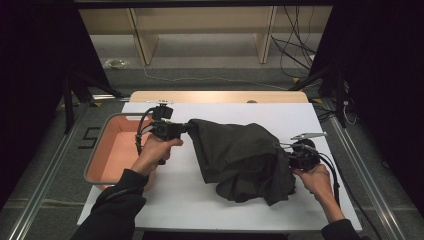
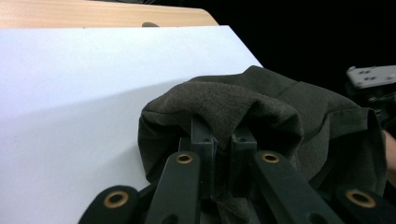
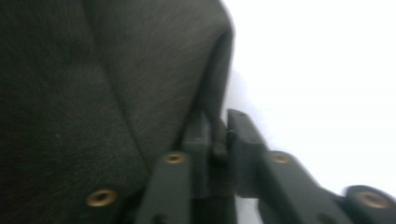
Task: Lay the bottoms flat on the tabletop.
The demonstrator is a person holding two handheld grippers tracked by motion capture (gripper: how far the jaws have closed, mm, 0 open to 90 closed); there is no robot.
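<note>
Now you hold a dark cloth (image 1: 240,157) between both claws over the white sheet (image 1: 165,197) covering the tabletop. Your left claw (image 1: 186,128) pinches the cloth's upper left edge; in the left gripper view the jaws stand pressed together with a fold of the cloth (image 2: 224,105) bunched over their tips. Your right claw (image 1: 286,156) pinches the cloth's right side; in the right gripper view its jaws close on a hemmed edge of the fabric (image 3: 116,93). The cloth hangs slack between the two grips, its lower folds resting crumpled on the sheet. An orange tray (image 1: 102,134) sits at the left edge of the tabletop, just beside your left hand (image 1: 156,152). Your right hand (image 1: 317,180) grips its tool near the sheet's right edge.
</note>
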